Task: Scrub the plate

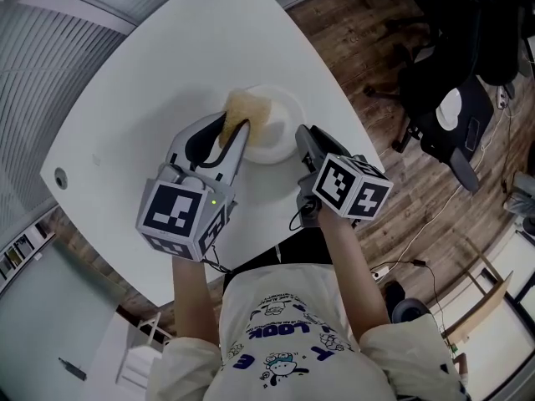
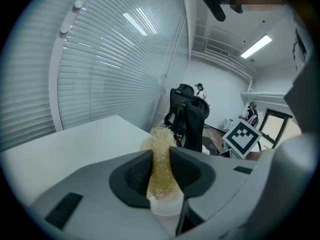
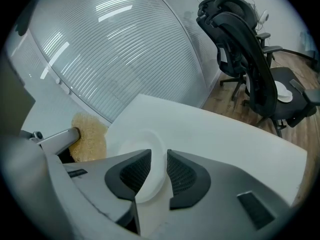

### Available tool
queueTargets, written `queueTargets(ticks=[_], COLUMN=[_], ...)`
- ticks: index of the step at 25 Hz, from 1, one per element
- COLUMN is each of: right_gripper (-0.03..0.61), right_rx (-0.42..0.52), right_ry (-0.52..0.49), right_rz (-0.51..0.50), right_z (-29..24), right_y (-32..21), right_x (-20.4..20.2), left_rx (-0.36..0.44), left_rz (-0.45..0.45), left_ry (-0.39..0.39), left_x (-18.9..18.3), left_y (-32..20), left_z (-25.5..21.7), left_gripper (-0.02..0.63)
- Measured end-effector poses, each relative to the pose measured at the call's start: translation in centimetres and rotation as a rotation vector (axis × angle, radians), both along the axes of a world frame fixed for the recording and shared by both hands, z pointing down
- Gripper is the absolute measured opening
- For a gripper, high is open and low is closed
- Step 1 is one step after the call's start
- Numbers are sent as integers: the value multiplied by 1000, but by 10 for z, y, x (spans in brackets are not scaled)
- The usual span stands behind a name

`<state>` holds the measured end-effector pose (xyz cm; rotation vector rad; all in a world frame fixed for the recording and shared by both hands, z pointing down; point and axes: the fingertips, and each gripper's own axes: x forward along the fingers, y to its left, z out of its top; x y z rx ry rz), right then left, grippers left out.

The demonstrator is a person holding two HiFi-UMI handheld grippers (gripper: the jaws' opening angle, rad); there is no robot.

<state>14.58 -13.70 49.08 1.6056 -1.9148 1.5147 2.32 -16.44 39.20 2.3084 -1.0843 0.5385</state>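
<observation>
A white plate (image 1: 280, 115) lies on the white table (image 1: 150, 82) in front of me. My left gripper (image 1: 240, 130) is shut on a yellow scrub sponge (image 1: 248, 109), which sticks out past its jaws over the plate's left part. In the left gripper view the sponge (image 2: 161, 156) is pinched between both pads. My right gripper (image 1: 303, 138) is at the plate's right edge. In the right gripper view the plate's rim (image 3: 150, 146) passes between the jaws of the right gripper (image 3: 159, 170), which stand a little apart from it. The sponge (image 3: 91, 136) shows at the left there.
A black office chair (image 1: 456, 107) stands on the wooden floor to the right of the table. A round cable hole (image 1: 60, 176) is near the table's left edge. Window blinds (image 1: 50, 48) run along the far left side.
</observation>
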Motion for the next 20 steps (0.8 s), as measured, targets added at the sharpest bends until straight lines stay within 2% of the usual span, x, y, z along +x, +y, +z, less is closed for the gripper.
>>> queueTargets(ticks=[8,12,20], right_gripper=[95,95,95], right_rx=[65,96,125], right_ry=[28,14,-1], right_rz=[-20,-62,-158], right_z=[-26,-40,-53], right_y=[-5,-7,-4], right_x=[-8,-27,-71], left_rx=[39,49,26], left_rz=[-93,-155,-322], left_ry=[16,38,10], left_x=[-28,-47,-101], left_y=[4,9,32], left_z=[-24,-32,-28], left_gripper=[130,130,130])
